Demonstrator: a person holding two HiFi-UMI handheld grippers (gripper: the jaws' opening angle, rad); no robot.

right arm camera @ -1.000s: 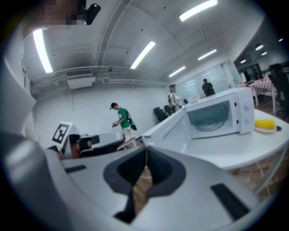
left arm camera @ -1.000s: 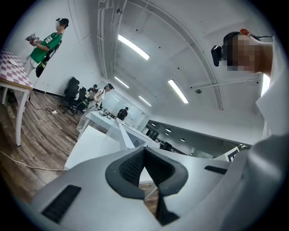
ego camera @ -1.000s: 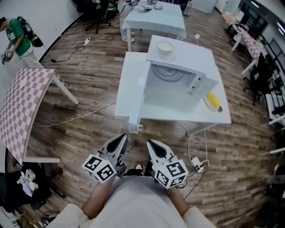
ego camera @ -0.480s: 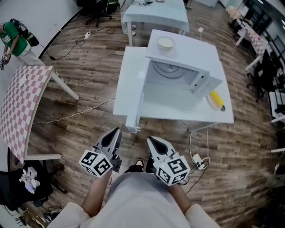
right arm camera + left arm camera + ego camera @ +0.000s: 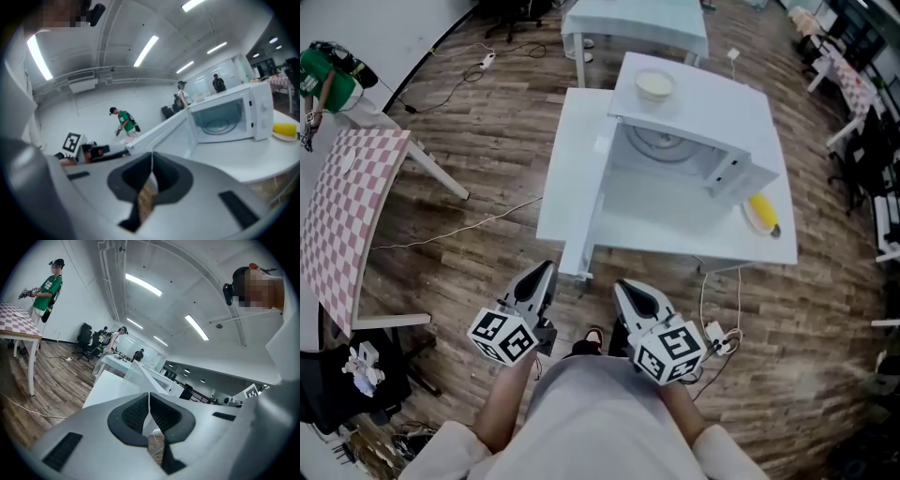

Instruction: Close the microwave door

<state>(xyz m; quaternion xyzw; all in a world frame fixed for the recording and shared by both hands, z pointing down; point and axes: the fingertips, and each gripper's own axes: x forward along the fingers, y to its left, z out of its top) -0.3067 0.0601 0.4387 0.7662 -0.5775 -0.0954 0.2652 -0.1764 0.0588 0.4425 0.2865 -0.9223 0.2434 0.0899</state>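
Observation:
A white microwave [image 5: 694, 159] stands on a white table [image 5: 675, 246] ahead of me. Its door [image 5: 572, 178] is swung wide open to the left, and the cavity shows with its glass turntable. In the right gripper view the microwave [image 5: 229, 117] is at the right, with the open door [image 5: 161, 133] reaching left towards the jaws. Both grippers hang low over the floor, short of the table's near edge. The left gripper [image 5: 546, 272] and the right gripper [image 5: 623, 287] are both shut and hold nothing.
A bowl [image 5: 654, 84] sits on top of the microwave. A banana on a plate [image 5: 762, 214] lies right of it. A checkered table [image 5: 347, 216] stands at the left, a second white table [image 5: 633, 23] behind. Cables and a power strip [image 5: 717, 337] lie on the wooden floor.
The view has moved a little closer to the table, and the microwave sits slightly higher in the picture. Both grippers stay shut and low; the left one drifted slightly left.

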